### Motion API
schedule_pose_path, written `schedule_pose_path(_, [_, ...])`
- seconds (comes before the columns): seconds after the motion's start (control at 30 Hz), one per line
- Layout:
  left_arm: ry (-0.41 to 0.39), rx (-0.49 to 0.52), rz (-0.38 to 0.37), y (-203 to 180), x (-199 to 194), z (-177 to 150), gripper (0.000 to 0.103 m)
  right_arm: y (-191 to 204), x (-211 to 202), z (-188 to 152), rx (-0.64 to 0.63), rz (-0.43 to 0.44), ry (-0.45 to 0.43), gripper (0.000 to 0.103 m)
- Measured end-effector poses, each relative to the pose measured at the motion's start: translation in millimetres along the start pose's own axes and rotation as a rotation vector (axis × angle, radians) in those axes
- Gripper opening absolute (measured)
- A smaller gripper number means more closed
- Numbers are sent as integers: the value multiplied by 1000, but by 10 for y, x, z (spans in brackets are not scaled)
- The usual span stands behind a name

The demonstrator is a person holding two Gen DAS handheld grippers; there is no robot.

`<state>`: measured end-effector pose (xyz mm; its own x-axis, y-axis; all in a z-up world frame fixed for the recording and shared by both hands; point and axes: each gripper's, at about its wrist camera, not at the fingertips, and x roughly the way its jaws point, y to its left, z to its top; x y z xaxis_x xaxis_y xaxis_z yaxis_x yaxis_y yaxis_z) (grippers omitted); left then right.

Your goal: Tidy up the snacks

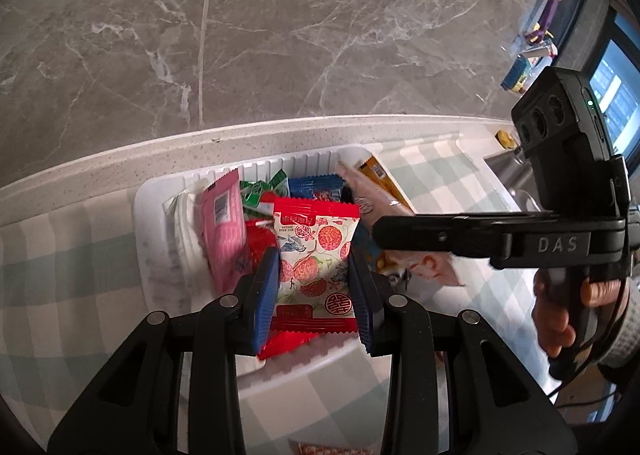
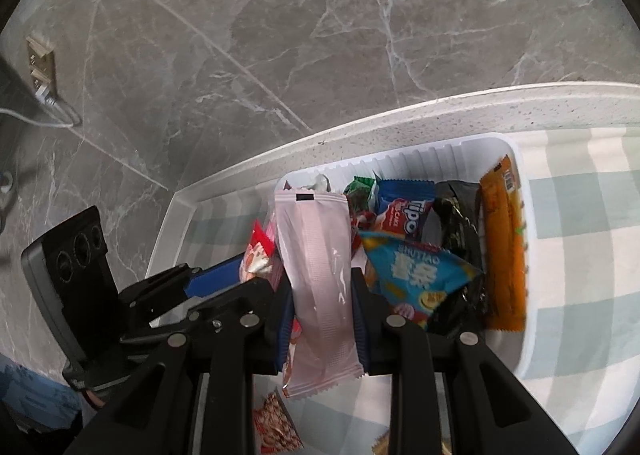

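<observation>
The left gripper has its blue pads closed against both sides of a red-and-white lychee-print snack packet, holding it upright over the near end of the white ribbed bin. The right gripper is clamped in the same way on a long pale pink packet, which stands lengthwise between the pads, its lower end hanging past them above the checked tablecloth.

In the right wrist view the bin is crowded: a blue Tipo cake packet, a green wrapper, a light blue packet with yellow print, a black packet and an orange packet lying along the right wall. The left wrist view shows a pink packet leaning against a white pouch at the bin's left side. The right gripper's black body reaches across the bin's right half in that view, covering part of its contents.

A small red-patterned packet lies on the cloth outside the bin, just below the pink packet's end. The bin sits near the speckled white counter edge, with grey marble floor beyond.
</observation>
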<state>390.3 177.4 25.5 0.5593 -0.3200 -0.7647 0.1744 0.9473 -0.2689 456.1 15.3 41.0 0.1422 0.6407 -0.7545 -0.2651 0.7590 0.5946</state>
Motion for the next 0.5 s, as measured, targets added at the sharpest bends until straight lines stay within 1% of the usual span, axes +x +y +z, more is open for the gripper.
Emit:
schedule_pose_path(0.23, [5,-26,19,48,223,127,32,-96,105,124,59,11,-1,30])
schedule_pose_path(0.47, [18,-50,50,104,417,163,32,-126,198,202,71,5,3,31])
schedule_pose_path(0.5, [22,-54,53,112,445,162,33,-130,207,208,75,7,4,33])
